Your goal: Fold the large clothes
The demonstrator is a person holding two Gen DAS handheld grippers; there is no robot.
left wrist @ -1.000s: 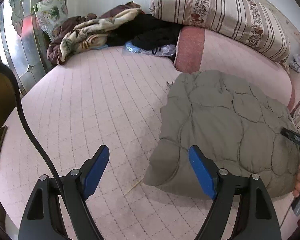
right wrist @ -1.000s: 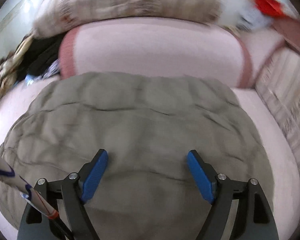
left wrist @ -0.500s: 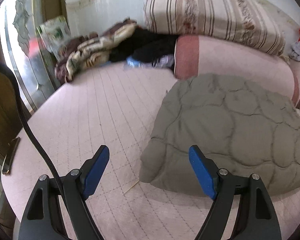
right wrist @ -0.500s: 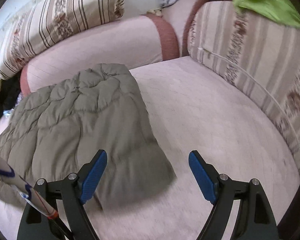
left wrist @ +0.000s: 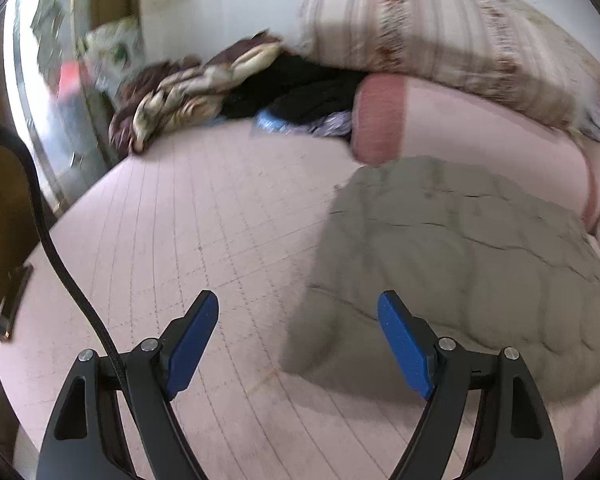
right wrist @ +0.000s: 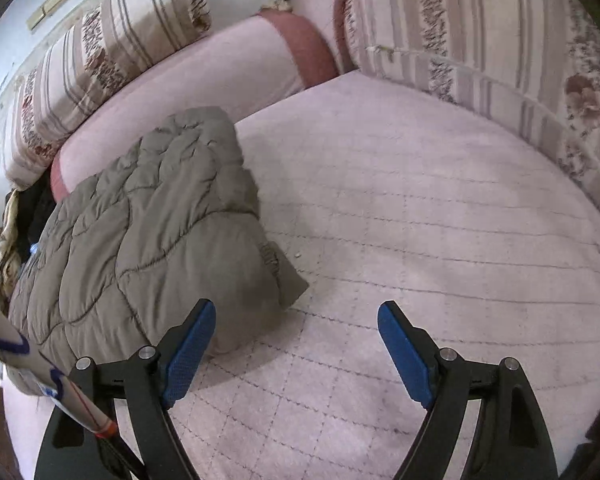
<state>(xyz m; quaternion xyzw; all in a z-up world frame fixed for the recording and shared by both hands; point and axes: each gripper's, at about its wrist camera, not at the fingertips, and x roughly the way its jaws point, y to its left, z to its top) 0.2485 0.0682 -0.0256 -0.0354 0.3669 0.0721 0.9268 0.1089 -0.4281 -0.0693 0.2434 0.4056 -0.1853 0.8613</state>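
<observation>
The right hand-held gripper [right wrist: 296, 344] hangs released over bare pink bed [right wrist: 420, 208], its jaws having just narrowed with nothing between them, just beside the folded grey quilted coat [right wrist: 148, 232]. The left hand-held gripper [left wrist: 298, 340] stands spread and empty at the coat's [left wrist: 460, 248] other edge.
</observation>
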